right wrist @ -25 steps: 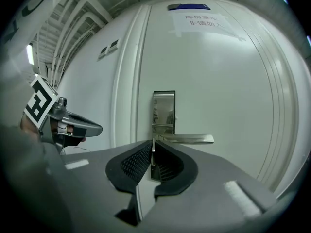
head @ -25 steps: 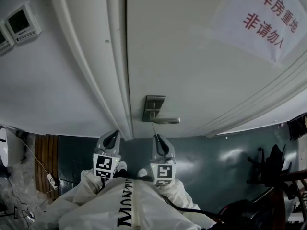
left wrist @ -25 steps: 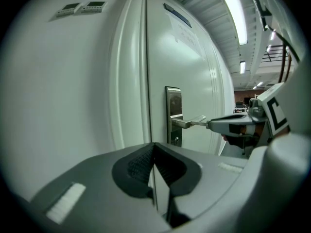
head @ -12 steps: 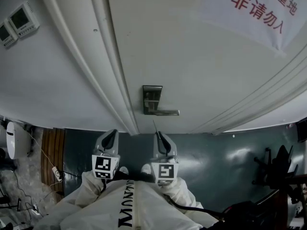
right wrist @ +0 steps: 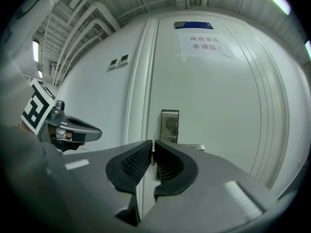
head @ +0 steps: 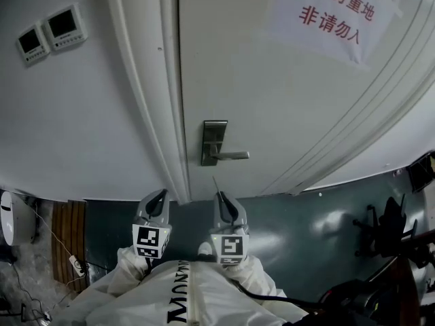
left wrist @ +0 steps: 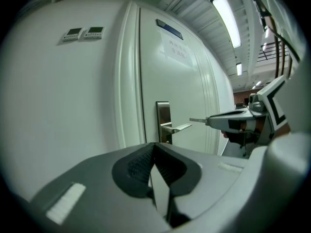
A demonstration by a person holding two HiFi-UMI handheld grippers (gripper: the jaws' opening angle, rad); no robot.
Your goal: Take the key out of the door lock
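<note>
A white door [head: 272, 100] carries a steel lock plate [head: 212, 141] with a lever handle [head: 231, 155]. My right gripper [head: 219, 194] is shut on a thin metal key [head: 216, 185], whose blade points up toward the plate from a short way below it, clear of the lock. The left gripper view shows that key [left wrist: 198, 121] sticking out of the right gripper [left wrist: 214, 121], level with the handle [left wrist: 177, 127]. In the right gripper view the key [right wrist: 152, 150] sits pinched between the pads. My left gripper [head: 162, 192] hangs beside it, shut and empty.
The door frame [head: 170, 114] runs left of the plate. Two wall control panels [head: 51, 31] sit at upper left. A paper sign with red characters [head: 333, 15] is on the door. Cables and a power strip [head: 75, 263] lie at lower left, a black stand [head: 387, 229] at lower right.
The head view has shifted, and the door now sits a little higher and farther off. The key tip, close under the lock plate a second ago, now stands farther back from it. Both grippers keep their hold.
</note>
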